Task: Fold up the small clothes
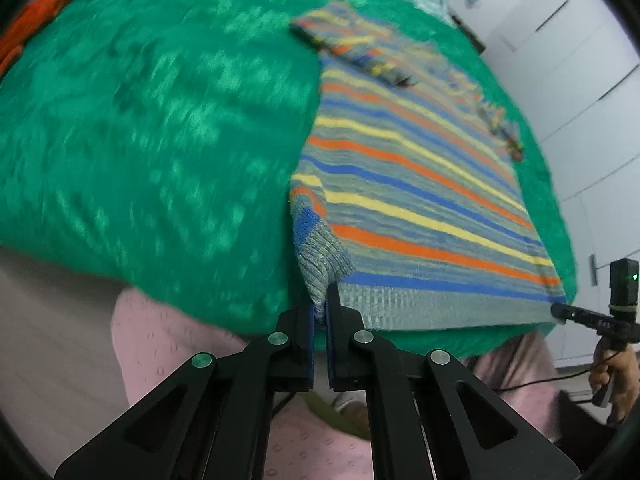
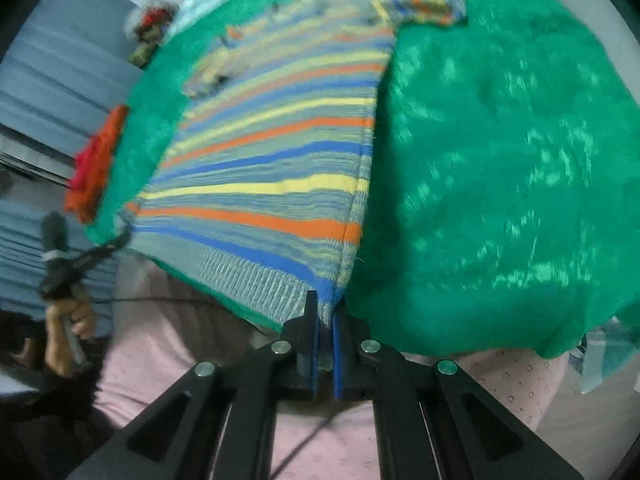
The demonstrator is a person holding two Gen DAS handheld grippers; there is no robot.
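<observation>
Left wrist: both grippers (image 1: 322,312) pinch striped sweater (image 1: 416,184) hem corners.

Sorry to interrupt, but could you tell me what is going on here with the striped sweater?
A person is folding a small striped sweater spread on a green blanket, with handheld tongs in each hand. The left tongs are shut on the sweater's near left hem corner, and the right tongs are shut on the near right hem corner. The rest lies mostly flat, one sleeve already folded across the chest. An orange garment lies at the blanket's edge.
</observation>
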